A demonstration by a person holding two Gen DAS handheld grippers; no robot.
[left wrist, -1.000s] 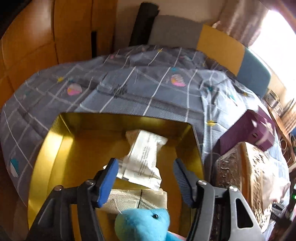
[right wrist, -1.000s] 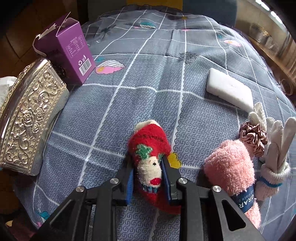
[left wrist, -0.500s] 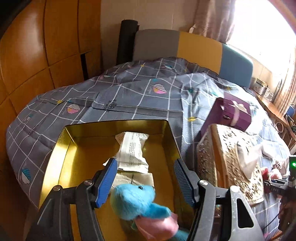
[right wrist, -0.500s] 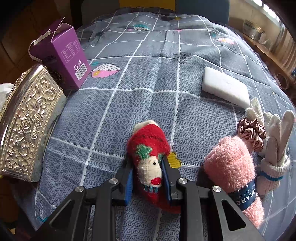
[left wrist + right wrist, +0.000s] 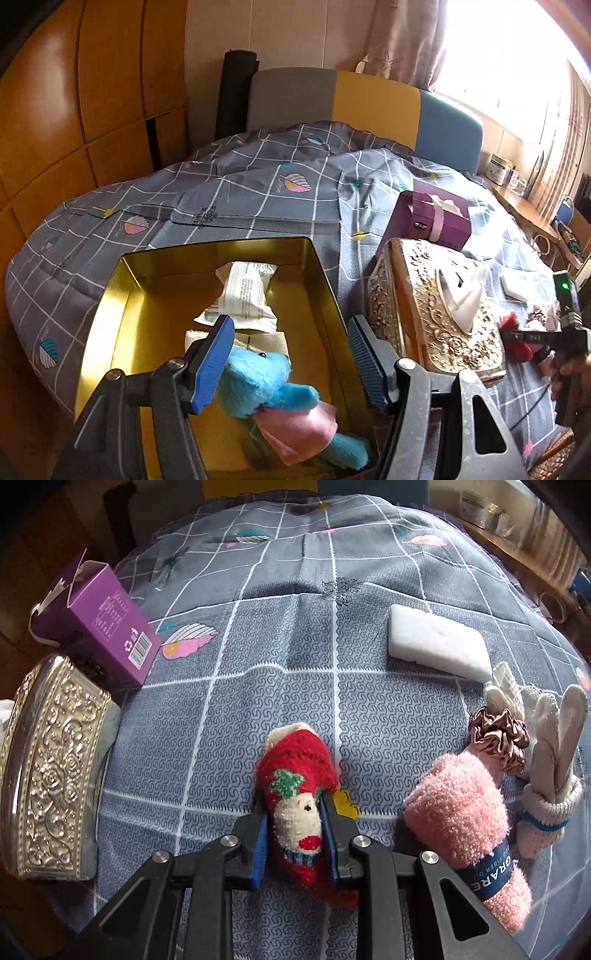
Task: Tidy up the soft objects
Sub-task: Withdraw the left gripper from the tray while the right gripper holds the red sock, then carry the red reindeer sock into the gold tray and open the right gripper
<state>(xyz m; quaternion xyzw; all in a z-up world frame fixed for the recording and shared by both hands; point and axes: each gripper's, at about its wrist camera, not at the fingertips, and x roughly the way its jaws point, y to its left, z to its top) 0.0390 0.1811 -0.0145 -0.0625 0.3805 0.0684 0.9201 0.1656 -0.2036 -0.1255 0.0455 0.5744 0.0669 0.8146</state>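
Only my left view showed the blue plush toy (image 5: 258,380) in the gold tin (image 5: 110,314), under my released left gripper (image 5: 290,354); my right gripper (image 5: 293,834), just tightening, grasped the red Christmas sock (image 5: 295,768) beside the pink sock roll (image 5: 458,812).

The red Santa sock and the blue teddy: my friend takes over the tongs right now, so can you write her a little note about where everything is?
Left tongs: open, holding nothing, above the gold tin.
Right tongs: shut on the red Santa sock, which lies on the bedspread; they have just squeezed a bit tighter.
Done: the blue teddy, a white packet and a gauze cloth are in the tin.
Left: the sock, then the pink rolled towel, brown scrunchie, white gloves and white sponge, all on the bedspread to the sock's right.
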